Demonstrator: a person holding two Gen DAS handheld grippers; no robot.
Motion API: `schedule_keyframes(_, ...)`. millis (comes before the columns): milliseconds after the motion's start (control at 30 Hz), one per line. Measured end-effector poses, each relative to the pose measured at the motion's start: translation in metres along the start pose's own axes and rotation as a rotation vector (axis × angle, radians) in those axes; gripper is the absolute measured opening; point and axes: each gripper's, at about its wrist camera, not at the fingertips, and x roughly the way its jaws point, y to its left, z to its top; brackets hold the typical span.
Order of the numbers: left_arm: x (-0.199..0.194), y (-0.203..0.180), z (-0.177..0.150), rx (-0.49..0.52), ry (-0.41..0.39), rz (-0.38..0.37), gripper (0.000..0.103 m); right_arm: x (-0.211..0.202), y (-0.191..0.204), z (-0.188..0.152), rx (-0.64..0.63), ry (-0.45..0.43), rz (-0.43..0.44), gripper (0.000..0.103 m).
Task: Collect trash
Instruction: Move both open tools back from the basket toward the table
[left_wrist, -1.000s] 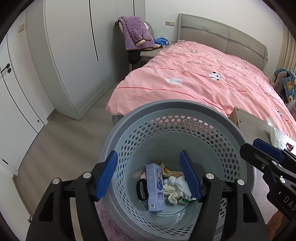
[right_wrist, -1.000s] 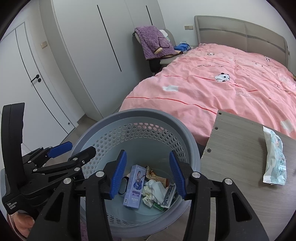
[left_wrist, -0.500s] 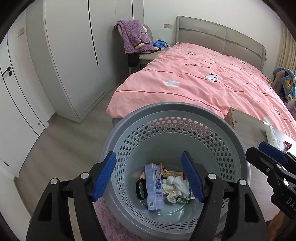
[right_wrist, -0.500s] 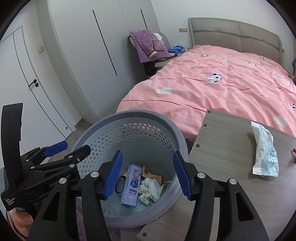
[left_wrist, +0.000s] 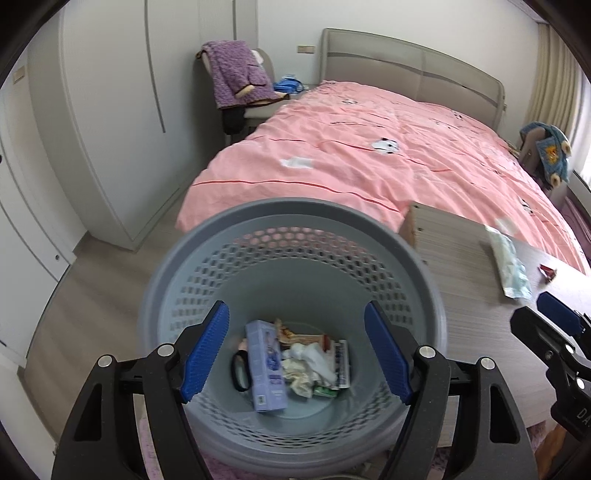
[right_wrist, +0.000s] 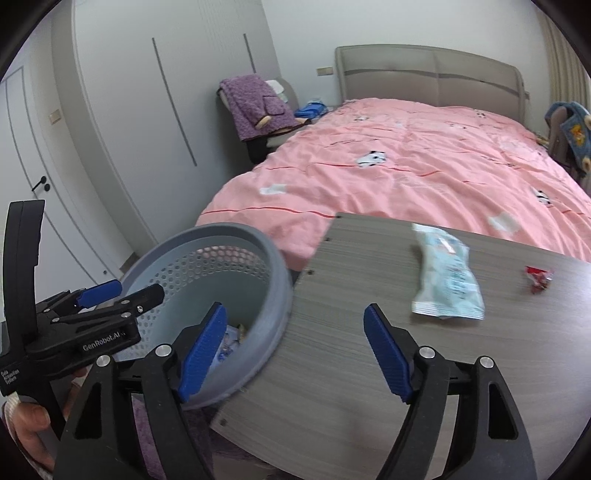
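Now left hand-held gripper (left_wrist: 295, 350) wide open above basket (left_wrist: 221, 236), right hand-held gripper (right_wrist: 295, 350) wide open, both empty

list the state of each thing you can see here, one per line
left gripper: open, empty, over the basket
right gripper: open, empty, over the table edge
basket: upright, trash in the bottom
pale blue packet: flat on the table
red wrapper: crumpled, on the table
wardrobe doors: shut
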Motion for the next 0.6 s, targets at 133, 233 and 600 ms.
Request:
schedule_keyframes(133,-0.002,-0.026,-0.002,0.039,-0.003,-0.027,0.073,-0.012,-0.033,-0.009,0.050,-0.004,-0.059,0.079)
schedule_keyframes(233,-0.004,-0.048,-0.001,0.071,-0.004,-0.055,0.073,-0.021,-0.063,-0.017,0.093,-0.003,-0.108,0.080)
schedule_keyframes(600,0.005,-0.134,0.003,0.194,0.017,-0.114,0.074,-0.042,-0.160,-0.021,0.203,-0.035,-0.245,0.080)
